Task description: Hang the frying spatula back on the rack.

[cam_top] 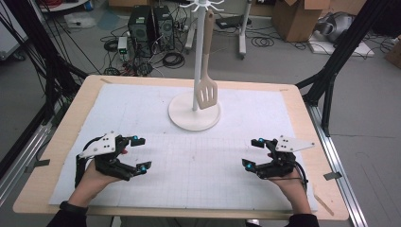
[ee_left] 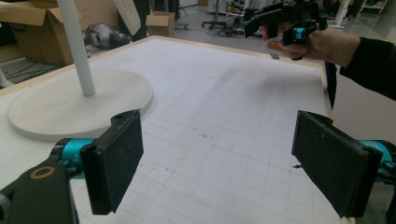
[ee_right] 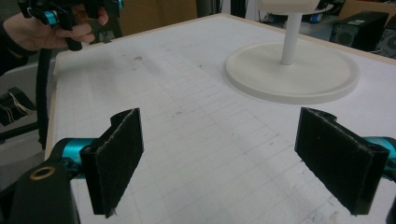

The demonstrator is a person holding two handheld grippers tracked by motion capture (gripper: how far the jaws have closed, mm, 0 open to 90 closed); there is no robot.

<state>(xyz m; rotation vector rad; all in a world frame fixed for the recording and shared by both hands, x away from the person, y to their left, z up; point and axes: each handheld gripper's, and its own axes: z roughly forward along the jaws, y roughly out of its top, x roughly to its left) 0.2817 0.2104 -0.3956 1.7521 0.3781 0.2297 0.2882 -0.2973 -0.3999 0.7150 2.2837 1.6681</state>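
A white stand with a round base and a thin pole stands at the middle back of the table. From a hook at its top hangs a wooden slotted spatula, blade down and close above the base. My left gripper is held low over the front left of the mat, jaws wide apart with nothing between them. My right gripper mirrors it at the front right, also open and empty. Both point inward toward each other, well short of the stand.
A white gridded mat covers most of the wooden table. Black frame posts rise at both sides. On the floor behind are computer cases, cables and cardboard boxes.
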